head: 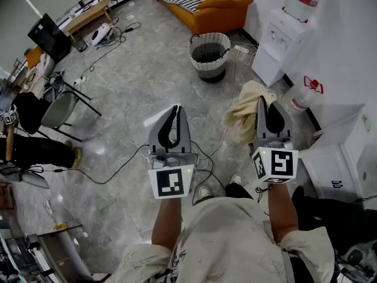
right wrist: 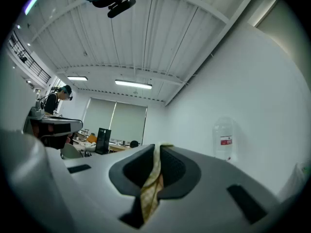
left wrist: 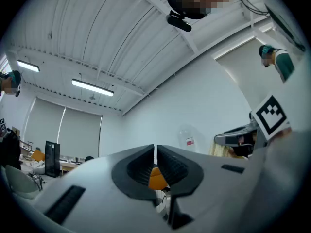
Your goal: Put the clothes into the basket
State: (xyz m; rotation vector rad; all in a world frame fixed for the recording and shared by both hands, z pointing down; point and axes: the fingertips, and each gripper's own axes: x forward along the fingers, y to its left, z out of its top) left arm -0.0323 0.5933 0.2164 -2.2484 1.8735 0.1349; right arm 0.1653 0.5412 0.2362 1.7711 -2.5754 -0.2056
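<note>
A pale yellow cloth point(head: 247, 114) hangs from my right gripper point(head: 263, 101), whose jaws are shut on it. In the right gripper view the cloth point(right wrist: 151, 181) is pinched between the two dark pads and hangs below them. My left gripper point(head: 177, 109) is held level beside it, jaws shut with nothing between them; in its own view the left gripper point(left wrist: 155, 157) shows closed tips. The white slatted basket point(head: 209, 56) stands on the floor ahead, near the orange sofa, and looks dark inside.
An orange sofa point(head: 209, 6) with a striped cloth stands behind the basket. A water dispenser point(head: 283, 37) and white cabinets point(head: 347, 158) line the right wall. Cables point(head: 126, 140) run across the floor; a chair point(head: 62, 108) and desks are at the left.
</note>
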